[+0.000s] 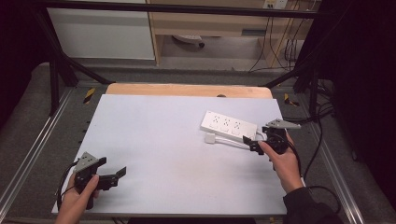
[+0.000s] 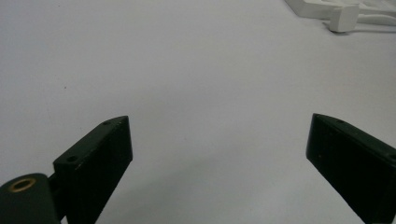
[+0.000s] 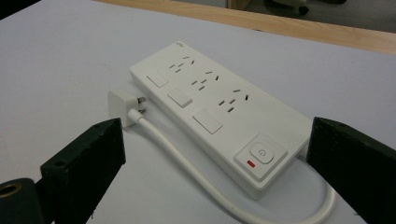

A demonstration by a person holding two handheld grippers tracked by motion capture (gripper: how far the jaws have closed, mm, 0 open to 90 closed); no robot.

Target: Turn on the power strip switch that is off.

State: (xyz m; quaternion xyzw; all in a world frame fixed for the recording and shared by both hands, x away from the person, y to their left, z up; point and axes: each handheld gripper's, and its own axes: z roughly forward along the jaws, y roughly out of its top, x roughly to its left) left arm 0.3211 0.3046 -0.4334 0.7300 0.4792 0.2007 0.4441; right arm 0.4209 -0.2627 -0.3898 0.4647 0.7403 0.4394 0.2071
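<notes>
Right gripper (image 1: 256, 147), in the high view, sits just beside the near end of the white plastic three-socket power strip (image 1: 229, 126), which lies on the white table sheet (image 1: 159, 154); the left gripper (image 1: 122, 171) rests well apart from the strip, spread. Left gripper view: jaws wide, holding nothing; the strip's white plug (image 2: 344, 18) is cut off by the frame. Right gripper view: jaws spread around the strip's switch end (image 3: 260, 155). Closing there could press the power button or snag the white cord (image 3: 187, 161), whose far loop is hidden.

Bare tabletop (image 1: 159, 154) ahead of left gripper (image 2: 219, 163); power strip (image 3: 219, 112), plug (image 3: 122, 106), cord (image 3: 187, 163) before right gripper (image 3: 215, 168)
</notes>
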